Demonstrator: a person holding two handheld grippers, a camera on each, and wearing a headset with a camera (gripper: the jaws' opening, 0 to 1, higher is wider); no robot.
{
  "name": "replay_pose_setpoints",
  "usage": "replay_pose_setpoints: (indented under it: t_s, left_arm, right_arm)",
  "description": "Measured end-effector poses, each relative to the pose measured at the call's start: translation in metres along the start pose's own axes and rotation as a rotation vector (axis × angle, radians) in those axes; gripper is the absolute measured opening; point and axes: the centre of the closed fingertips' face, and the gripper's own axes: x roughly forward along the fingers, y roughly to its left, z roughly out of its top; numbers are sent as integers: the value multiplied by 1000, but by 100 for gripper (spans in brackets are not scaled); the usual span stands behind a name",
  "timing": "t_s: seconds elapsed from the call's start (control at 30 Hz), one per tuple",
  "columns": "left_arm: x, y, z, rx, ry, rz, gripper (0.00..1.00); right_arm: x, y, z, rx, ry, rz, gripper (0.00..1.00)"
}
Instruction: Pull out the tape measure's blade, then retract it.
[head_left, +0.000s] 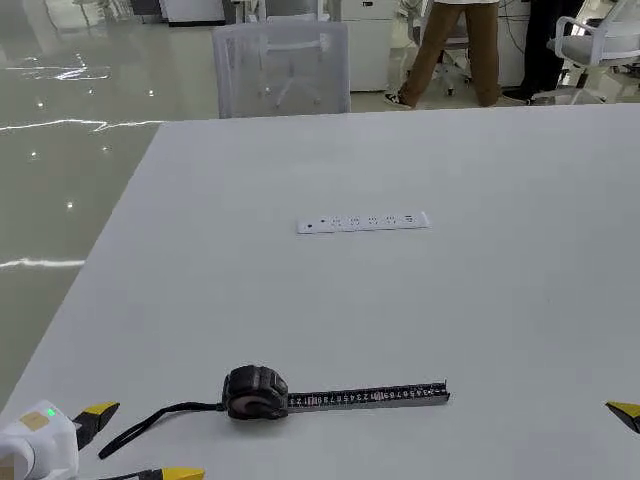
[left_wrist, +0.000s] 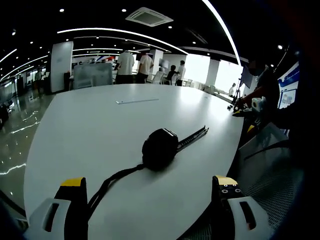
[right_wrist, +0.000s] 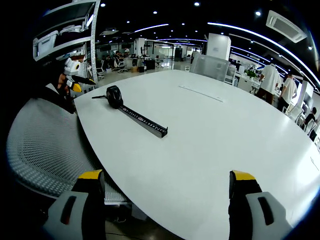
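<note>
Big white table (head_left: 420, 290), round-cornered, takes up most of the room in front of the person. A translucent white chair (head_left: 283, 65) is pushed up at its far edge. A grey mesh seat (right_wrist: 40, 145) sits at the near edge, by the person. Glossy floor (head_left: 60, 110) to the left, with light streaks on it. Standing people (head_left: 450, 50) are in the background past the far edge, legs only in the head view.

Left gripper (left_wrist: 150, 181): yellow-tipped jaws spread wide, nothing between the pads, low at the near left corner of the table. Right gripper (right_wrist: 166, 175): jaws also wide apart, holding nothing, off near the table's near right side, well apart from the tape. One yellow tip of it pokes in at the right edge of the head view.

White power strip (head_left: 362, 222) lies flat mid-table, well beyond the tape.

Tape measure (head_left: 255, 392): black case, on the table near the front edge, left of centre, just ahead of the left gripper and untouched. Its blade (head_left: 370, 396) is partly out, dark with light numerals. It lies flat on the table and runs straight from the case toward the right gripper's side, with the end hook free. Black wrist strap (head_left: 150, 420) trails from the case's other side toward the left gripper. In the left gripper view it runs down between the open jaws. Cannot tell if it touches either jaw.
</note>
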Motion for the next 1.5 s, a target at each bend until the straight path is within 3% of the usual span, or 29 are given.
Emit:
replay_pose_setpoints:
  t_s: [0.13, 0.2, 0.5, 0.7, 0.8, 0.87, 1.07, 1.2, 1.27, 1.43, 1.5]
  left_arm:
    - [-3, 1, 0, 1, -7, 3, 100]
    - [-4, 2, -2, -8, 11, 6, 100]
    - [-1, 4, 5, 4, -6, 5, 100]
    - [7, 3, 22, -13, -8, 25, 100]
    - [13, 2, 36, 25, -15, 58, 100]
    - [19, 1, 43, 20, -15, 51, 100]
    - [37, -18, 63, 27, -13, 36, 100]
    - [53, -28, 67, 20, -3, 44, 100]
    - [59, -29, 67, 17, -5, 60, 100]
    - [77, -30, 63, -64, -26, 136, 100]
    - [83, -24, 62, -60, -40, 205, 100]
  right_arm:
    - [-1, -3, 1, -1, -12, -16, 100]
    - [-2, -2, 2, -8, -15, -14, 100]
    - [-2, -4, 1, -4, -7, -17, 100]
    - [0, -3, 10, -24, -15, -15, 100]
    - [2, -3, 20, -42, -22, -6, 100]
    - [3, -4, 26, -58, -22, -1, 100]
    - [8, -5, 44, -94, -21, 18, 100]
    - [15, -2, 52, -121, -16, 41, 100]
    - [18, -2, 54, -135, -10, 46, 100]
    - [30, -8, 59, -149, -9, 65, 100]
    - [37, -8, 62, -147, -9, 76, 100]
